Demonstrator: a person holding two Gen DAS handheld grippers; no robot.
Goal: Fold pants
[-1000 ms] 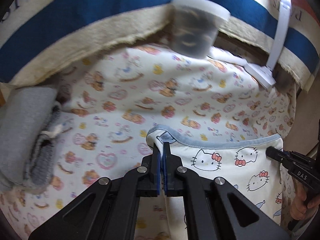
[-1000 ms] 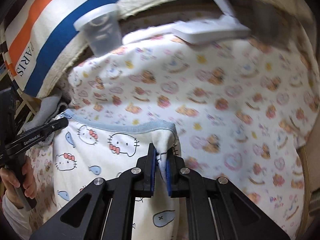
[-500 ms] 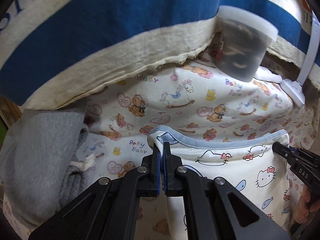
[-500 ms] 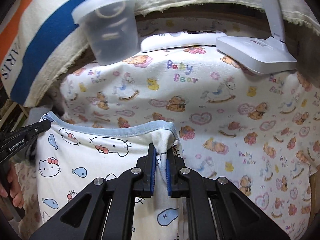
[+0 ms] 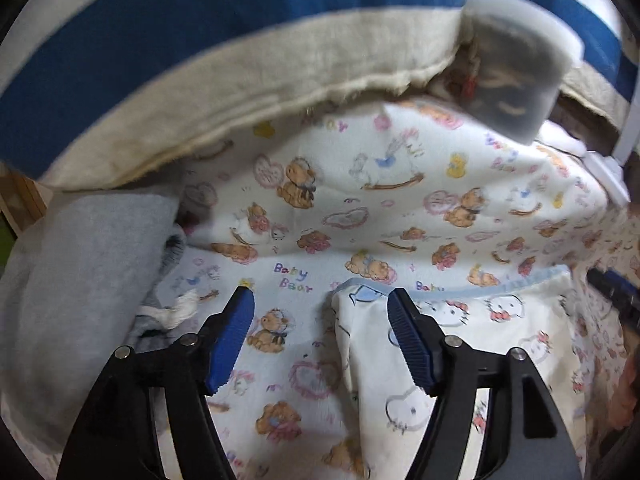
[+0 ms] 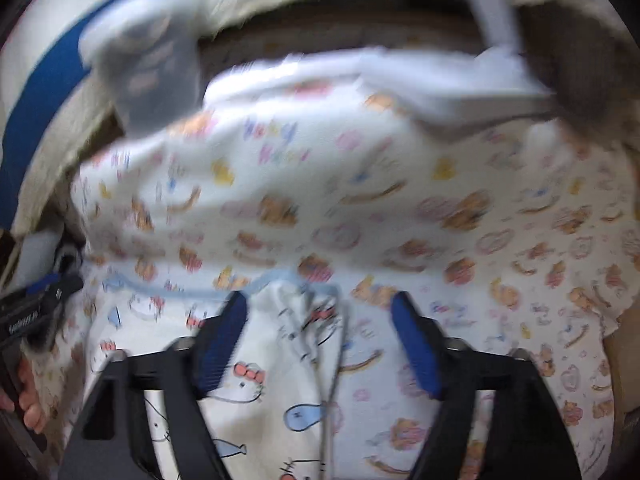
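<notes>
The pants are cream cloth printed with cat faces and whales, with a pale blue waistband. They lie on a bear-print sheet. My left gripper is opening over the waistband's left corner; the cloth lies loose between the blue pads, which do not press it. In the right wrist view, which is blurred, my right gripper is also opening over the pants' right corner, with the cloth free between its pads. The left tool and a hand holding it show at the left edge.
A folded grey garment lies at the left. A translucent lidded tub stands at the back by a blue-striped cream blanket. A white device on a stand sits at the back right.
Both grippers, shut on the waistband corners before, have let go and spread their jaws. The waistband now lies on the sheet. Both views have moved toward the back.
</notes>
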